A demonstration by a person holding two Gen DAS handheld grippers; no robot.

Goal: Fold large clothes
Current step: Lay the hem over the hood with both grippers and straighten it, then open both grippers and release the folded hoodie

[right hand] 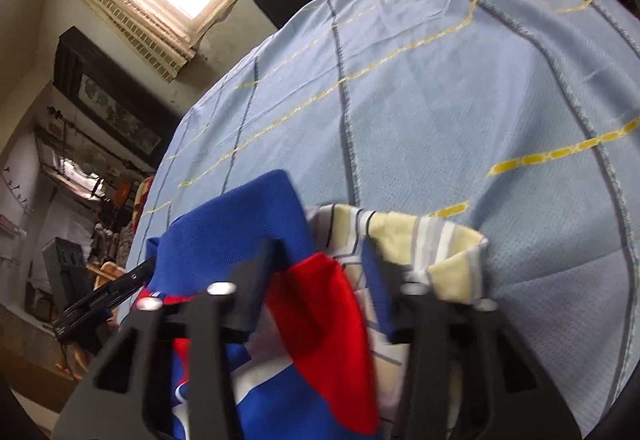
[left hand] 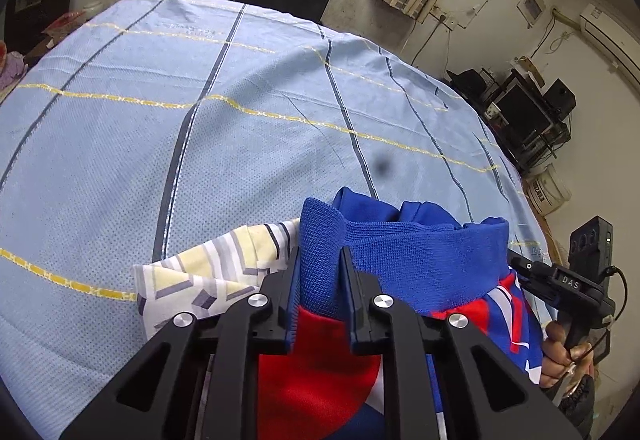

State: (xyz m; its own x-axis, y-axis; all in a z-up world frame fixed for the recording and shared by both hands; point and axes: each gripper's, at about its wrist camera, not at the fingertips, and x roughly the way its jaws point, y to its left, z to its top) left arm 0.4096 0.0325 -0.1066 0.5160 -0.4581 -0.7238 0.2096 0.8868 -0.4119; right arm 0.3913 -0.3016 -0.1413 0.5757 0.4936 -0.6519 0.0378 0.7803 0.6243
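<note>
Where right wrist blurs, hand beside jacket.

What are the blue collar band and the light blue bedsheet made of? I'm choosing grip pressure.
Blue collar band: looks like ribbed knit, matte; fine ribs show. Light blue bedsheet: apparently woven cotton-like cloth, matte, with a dotted weave and soft creases.

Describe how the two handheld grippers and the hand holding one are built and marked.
The left gripper is matte black, with angular linkage arms, silver round bolts and flat finger plates. The right gripper matches it. In the left view its handle bears white "DAS" lettering and a thin black cable; the hand wears a dark cuff.
</note>
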